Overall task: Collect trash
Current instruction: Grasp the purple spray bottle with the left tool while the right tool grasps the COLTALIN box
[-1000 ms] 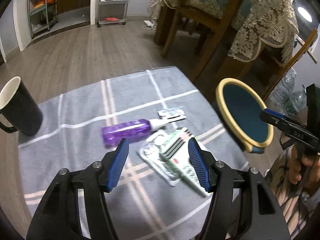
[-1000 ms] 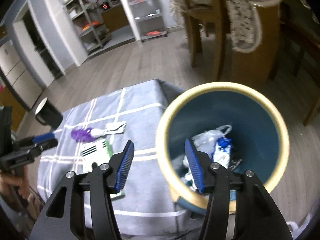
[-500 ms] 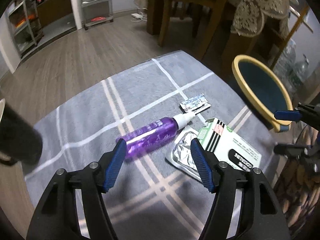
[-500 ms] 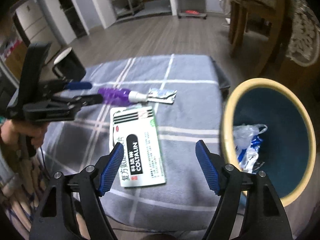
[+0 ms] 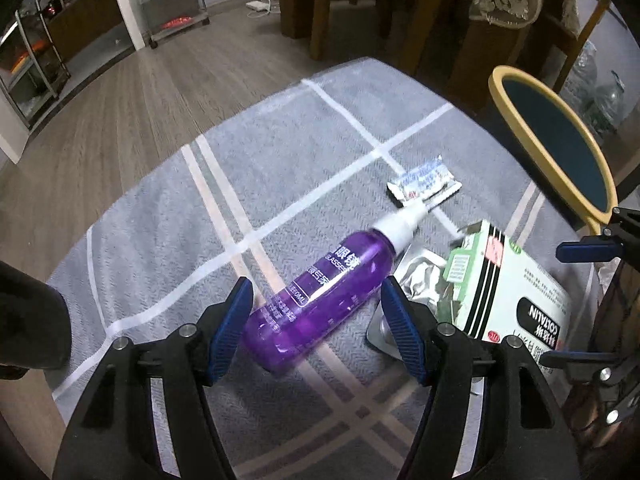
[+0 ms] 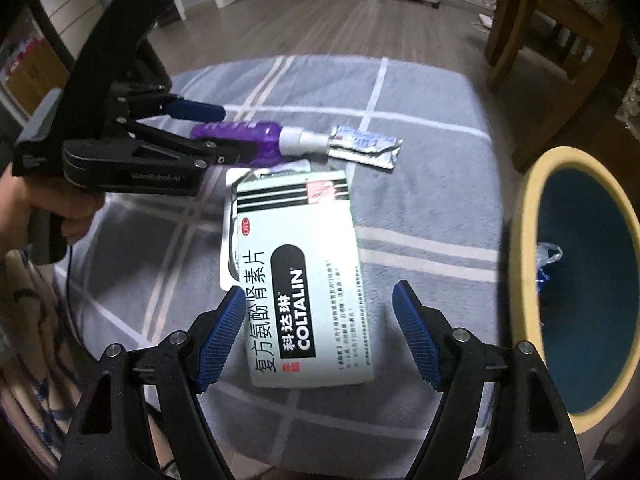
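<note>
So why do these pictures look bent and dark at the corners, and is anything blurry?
Left wrist view: a fisheye lens bows the table cloth lines and blackens the corners; the purple bottle is slightly smeared, its print still partly readable. Right wrist view: same bending; the medicine box print is sharp, while the bin rim looks soft.

Both grippers dropped in closer to the stuff on the table since a second ago. The left gripper [image 5: 316, 314] slid off the medicine box [image 5: 512, 296] and now sits over the purple bottle [image 5: 320, 288], which lies between its blue pads without them touching it. The right gripper [image 6: 320, 332] swung away from the bin [image 6: 524, 216] and now hangs over that box, jaws just opened wider, nothing gripped.
</note>
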Demonstrator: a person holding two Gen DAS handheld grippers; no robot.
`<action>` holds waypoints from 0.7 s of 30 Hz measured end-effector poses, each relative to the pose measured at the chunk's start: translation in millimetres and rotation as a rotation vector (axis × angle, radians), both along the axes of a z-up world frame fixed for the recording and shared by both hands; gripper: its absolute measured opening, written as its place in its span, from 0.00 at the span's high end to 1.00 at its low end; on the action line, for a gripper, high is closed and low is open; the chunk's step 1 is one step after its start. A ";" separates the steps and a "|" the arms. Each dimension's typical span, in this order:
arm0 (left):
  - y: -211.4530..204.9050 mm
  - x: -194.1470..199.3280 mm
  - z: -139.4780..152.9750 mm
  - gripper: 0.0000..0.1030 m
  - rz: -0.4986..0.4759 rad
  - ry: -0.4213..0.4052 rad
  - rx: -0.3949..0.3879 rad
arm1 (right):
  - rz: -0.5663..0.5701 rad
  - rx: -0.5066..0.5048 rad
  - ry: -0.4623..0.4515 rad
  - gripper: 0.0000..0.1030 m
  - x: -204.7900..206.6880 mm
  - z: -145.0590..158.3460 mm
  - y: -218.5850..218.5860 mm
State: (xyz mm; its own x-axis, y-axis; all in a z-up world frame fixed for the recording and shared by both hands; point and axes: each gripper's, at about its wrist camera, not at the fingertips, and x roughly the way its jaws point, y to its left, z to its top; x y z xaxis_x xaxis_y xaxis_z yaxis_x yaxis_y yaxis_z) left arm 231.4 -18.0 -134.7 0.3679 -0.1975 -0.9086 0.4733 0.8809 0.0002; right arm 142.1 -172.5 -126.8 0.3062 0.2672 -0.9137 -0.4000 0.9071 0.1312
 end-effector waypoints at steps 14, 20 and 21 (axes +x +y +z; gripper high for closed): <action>10.5 -5.4 -5.6 0.65 0.068 0.106 -0.024 | 0.029 -0.003 0.020 0.24 4.2 -10.0 13.1; 13.8 -13.3 -5.2 0.65 0.088 0.131 -0.007 | 0.041 -0.028 0.002 0.23 2.7 -9.6 18.5; 13.0 -13.1 -5.3 0.64 0.089 0.130 -0.005 | 0.045 -0.033 -0.001 0.23 2.5 -9.7 19.4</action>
State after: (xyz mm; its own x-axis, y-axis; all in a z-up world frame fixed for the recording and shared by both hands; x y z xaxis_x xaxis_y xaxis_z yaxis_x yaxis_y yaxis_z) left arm 218.3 -5.0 -140.0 0.2638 -0.1738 -0.9488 0.3896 0.9190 -0.0600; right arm 144.6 -153.1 -136.5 0.2957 0.2506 -0.9218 -0.4402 0.8922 0.1013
